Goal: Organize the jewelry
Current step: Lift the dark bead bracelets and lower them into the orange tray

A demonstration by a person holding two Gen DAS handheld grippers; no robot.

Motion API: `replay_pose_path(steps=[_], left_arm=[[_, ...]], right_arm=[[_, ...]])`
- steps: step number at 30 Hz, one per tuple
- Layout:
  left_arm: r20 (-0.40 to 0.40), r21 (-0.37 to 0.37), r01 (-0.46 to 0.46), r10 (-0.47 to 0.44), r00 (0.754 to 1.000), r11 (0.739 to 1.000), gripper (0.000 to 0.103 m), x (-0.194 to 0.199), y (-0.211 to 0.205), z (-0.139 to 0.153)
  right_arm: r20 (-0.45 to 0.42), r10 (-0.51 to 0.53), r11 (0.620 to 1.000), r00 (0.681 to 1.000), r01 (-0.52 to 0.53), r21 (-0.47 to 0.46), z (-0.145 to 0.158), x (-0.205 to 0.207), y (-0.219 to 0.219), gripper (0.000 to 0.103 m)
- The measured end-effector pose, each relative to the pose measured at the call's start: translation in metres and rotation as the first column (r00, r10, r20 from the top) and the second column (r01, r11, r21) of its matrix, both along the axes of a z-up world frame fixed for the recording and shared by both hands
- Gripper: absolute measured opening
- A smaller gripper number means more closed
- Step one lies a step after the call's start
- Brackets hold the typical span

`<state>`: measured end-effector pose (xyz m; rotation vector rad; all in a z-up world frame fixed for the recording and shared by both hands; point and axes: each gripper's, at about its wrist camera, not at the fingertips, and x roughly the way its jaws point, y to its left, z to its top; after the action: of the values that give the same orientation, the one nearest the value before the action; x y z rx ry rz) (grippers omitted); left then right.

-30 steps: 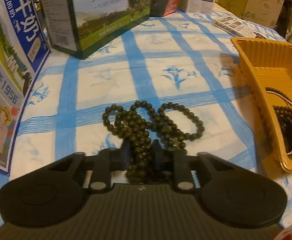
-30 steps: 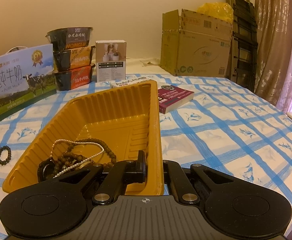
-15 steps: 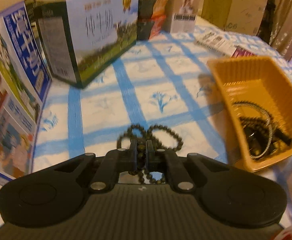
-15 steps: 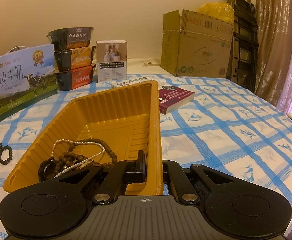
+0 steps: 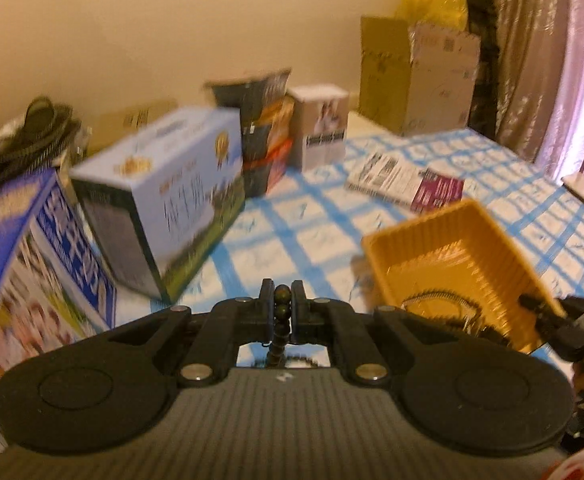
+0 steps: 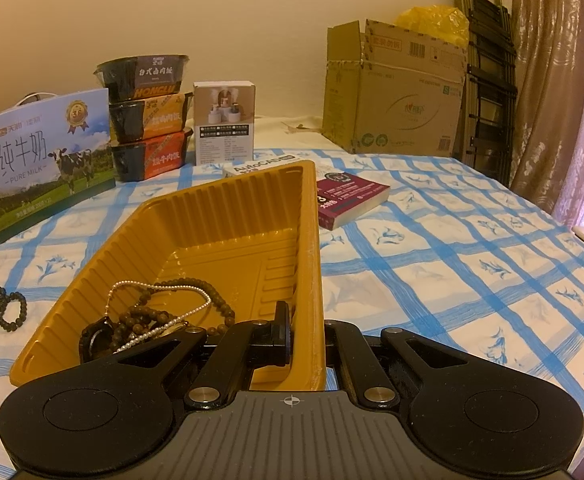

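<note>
My left gripper (image 5: 281, 300) is shut on a dark bead bracelet (image 5: 280, 312) and holds it above the table; its strands hang below the jaws. The same dark beads dangle at the left edge of the right wrist view (image 6: 2, 314). The orange tray (image 5: 464, 248) lies to the right of the left gripper. My right gripper (image 6: 304, 330) is shut on the tray's near right wall (image 6: 312, 280). In the tray lie brown bead strands (image 6: 160, 314), a pearl chain (image 6: 164, 328) and a dark round piece (image 6: 96, 338).
Milk cartons (image 5: 164, 196) and a blue box (image 5: 36, 272) stand to the left. Stacked food bowls (image 6: 148, 120) and a small white box (image 6: 224, 122) stand at the back. Books (image 6: 348, 198) lie behind the tray. A cardboard box (image 6: 396, 92) stands at the far right.
My left gripper closed on the dark bead bracelet and lifted it off the table, tilting upward. The right gripper stayed shut on the tray wall.
</note>
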<state>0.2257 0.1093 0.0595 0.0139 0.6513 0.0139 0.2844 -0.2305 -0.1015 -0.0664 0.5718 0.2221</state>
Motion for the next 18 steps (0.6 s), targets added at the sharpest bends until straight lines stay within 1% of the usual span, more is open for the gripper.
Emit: replay_pose_path(steps=[4,10,14,18], left_arm=[[0.060,0.030,0.025,-0.027,0.998,0.999,0.006,-0.004,-0.005,0.036],[0.119,0.056,0.063,-0.070,0.990,0.996,0.006,-0.001,-0.011,0.079],[0.162,0.086,0.090,-0.103,0.981,0.992,0.006,0.000,-0.019,0.110],[0.200,0.120,0.119,-0.141,0.970,0.986,0.006,0.000,-0.030,0.132]], right_arm=[[-0.003,-0.003,1.000,1.000,0.003,0.004,0.001,0.000,0.000,0.003],[-0.004,-0.003,1.000,1.000,0.003,0.005,0.002,0.000,0.001,0.003],[-0.006,-0.004,1.000,1.000,0.004,0.008,0.002,0.000,0.001,0.003],[-0.009,-0.007,1.000,1.000,0.007,0.013,0.002,0.000,0.000,0.003]])
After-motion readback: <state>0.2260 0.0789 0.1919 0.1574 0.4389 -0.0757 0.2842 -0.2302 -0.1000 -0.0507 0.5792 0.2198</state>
